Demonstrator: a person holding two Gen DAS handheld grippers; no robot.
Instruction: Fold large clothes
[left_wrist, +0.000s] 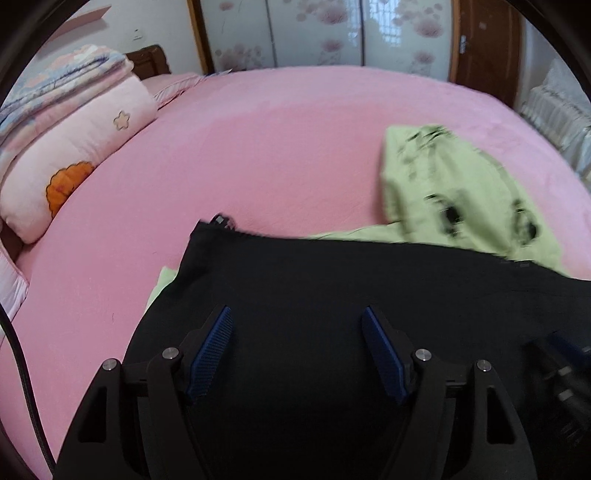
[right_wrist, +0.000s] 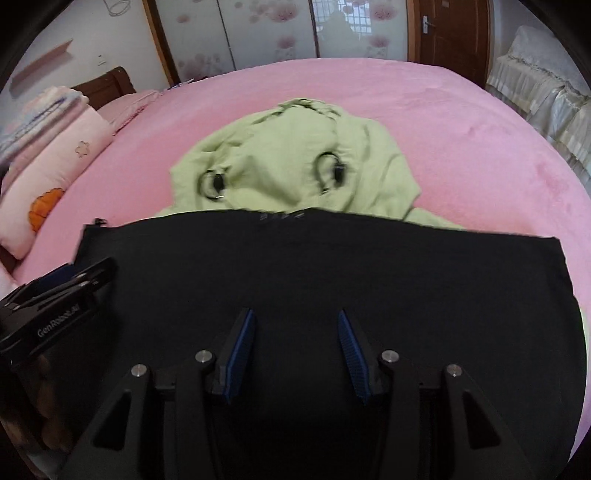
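Nearest to us, the left gripper (left_wrist: 297, 325) hangs over the black garment (left_wrist: 314, 280), its jaws spread wide with nothing between the blue pads (left_wrist: 212, 347). We see the right gripper (right_wrist: 296, 328) likewise above the same black garment (right_wrist: 314, 266), jaws parted a little less widely and gripping nothing. In the right wrist view the left gripper (right_wrist: 74, 277) shows at the lower left edge, over the garment's left side, with part of a hand (right_wrist: 44, 406) blurred below it.

The black garment lies flat on the pink bed (left_wrist: 258, 147), its far edge running straight across. It overlaps the near part of a light green hooded garment (right_wrist: 291, 162), which lies rumpled just beyond it, black drawstring cords (right_wrist: 328, 170) curled on its front. A strip of green also peeks out at the black garment's left side.

Further off to the left, a pink pillow (left_wrist: 74, 147) with an orange flower and folded bedding (left_wrist: 55, 77) rest at the bed's head. Beyond the bed stand flowered sliding doors (right_wrist: 266, 29) and a brown wooden door (right_wrist: 443, 33).
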